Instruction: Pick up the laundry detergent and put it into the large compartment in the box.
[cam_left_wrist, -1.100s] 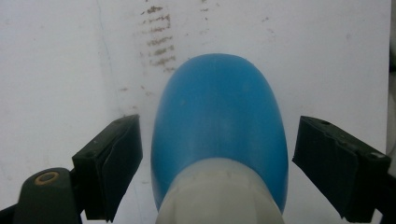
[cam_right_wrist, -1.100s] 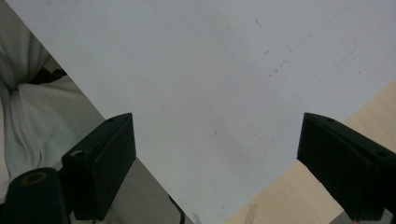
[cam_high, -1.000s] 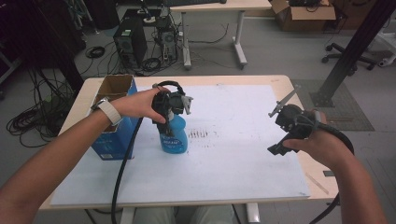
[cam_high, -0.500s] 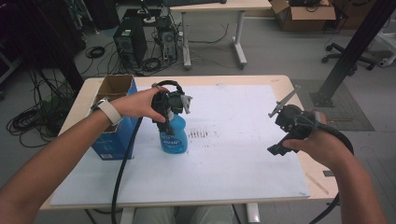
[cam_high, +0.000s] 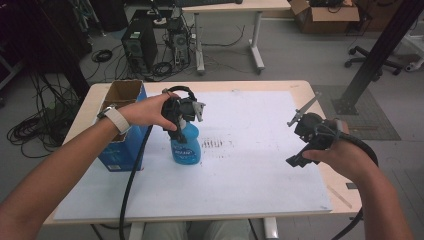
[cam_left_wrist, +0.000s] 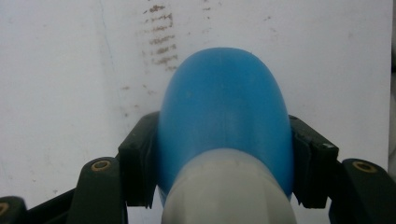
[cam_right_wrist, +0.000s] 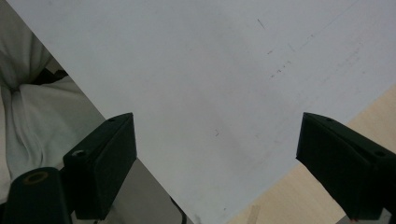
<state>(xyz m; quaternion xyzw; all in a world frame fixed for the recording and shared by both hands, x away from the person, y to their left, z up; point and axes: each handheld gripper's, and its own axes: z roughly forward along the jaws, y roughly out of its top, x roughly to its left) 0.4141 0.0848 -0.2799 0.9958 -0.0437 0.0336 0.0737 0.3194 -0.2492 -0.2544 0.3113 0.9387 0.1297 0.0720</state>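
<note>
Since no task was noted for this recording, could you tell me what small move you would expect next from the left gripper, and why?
Probably a short straight lift. The left gripper has its fingers on both sides of the blue spray bottle, which stands upright on the white sheet. The right gripper is open above bare sheet, well aside, so nothing blocks the way up.

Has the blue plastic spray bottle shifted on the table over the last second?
No. The blue plastic spray bottle stands at the same spot beside the blue cardboard box, the left tool shut on it.
</note>
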